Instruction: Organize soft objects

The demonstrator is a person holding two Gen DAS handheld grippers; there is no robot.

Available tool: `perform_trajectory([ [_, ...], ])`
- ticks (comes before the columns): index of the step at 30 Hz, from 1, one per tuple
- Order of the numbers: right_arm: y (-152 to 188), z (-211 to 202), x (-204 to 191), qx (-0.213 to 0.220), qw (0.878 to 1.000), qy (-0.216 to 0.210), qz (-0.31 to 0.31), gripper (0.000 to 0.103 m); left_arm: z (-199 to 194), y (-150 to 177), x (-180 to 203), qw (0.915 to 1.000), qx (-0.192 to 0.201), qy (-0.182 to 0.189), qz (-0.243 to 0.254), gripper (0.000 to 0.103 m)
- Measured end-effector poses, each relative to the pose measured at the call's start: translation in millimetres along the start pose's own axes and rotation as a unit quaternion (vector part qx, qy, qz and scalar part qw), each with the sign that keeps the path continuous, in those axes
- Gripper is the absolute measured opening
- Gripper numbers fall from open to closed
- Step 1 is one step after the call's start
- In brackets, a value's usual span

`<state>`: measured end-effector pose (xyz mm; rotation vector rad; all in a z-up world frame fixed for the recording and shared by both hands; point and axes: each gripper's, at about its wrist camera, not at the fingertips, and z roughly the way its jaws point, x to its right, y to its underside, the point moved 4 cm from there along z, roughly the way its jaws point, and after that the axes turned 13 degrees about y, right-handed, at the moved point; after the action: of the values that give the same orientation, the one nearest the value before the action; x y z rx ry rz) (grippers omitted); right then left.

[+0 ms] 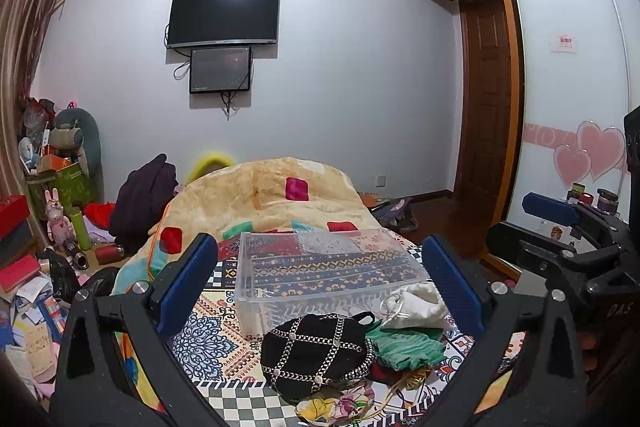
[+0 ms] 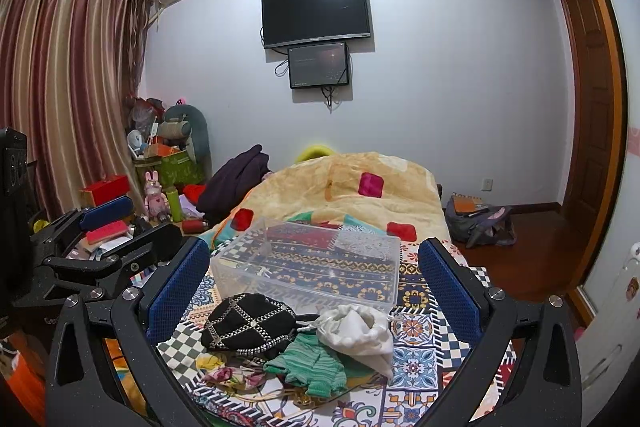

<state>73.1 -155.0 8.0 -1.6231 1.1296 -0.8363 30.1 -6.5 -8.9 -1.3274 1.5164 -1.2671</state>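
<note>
A pile of soft things lies on the patterned bedcover: a black studded hat (image 1: 316, 357) (image 2: 246, 325), a white drawstring pouch (image 1: 416, 307) (image 2: 356, 333), a green knitted piece (image 1: 404, 345) (image 2: 310, 363) and a floral cloth (image 1: 336, 409) (image 2: 230, 375). Behind them stands an empty clear plastic box (image 1: 328, 267) (image 2: 308, 263). My left gripper (image 1: 320, 283) is open and empty above the pile. My right gripper (image 2: 314, 285) is open and empty too. Each gripper shows at the edge of the other's view.
A folded yellow quilt (image 1: 272, 199) (image 2: 348, 187) lies on the bed behind the box. Clutter of boxes, toys and bottles (image 1: 60, 211) fills the floor at the left. A wardrobe (image 1: 568, 67) and a wooden door (image 1: 488, 99) stand at the right. A bag (image 2: 476, 221) sits on the floor.
</note>
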Motion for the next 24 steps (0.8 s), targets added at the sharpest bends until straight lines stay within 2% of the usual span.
perform_trajectory([
  [24, -2.0, -2.3, -0.8, 0.004, 1.000, -0.004, 0.005, 0.103, -6.7, -3.9, 0.8, 1.0000, 0.007, -0.002, 0.000, 0.103],
])
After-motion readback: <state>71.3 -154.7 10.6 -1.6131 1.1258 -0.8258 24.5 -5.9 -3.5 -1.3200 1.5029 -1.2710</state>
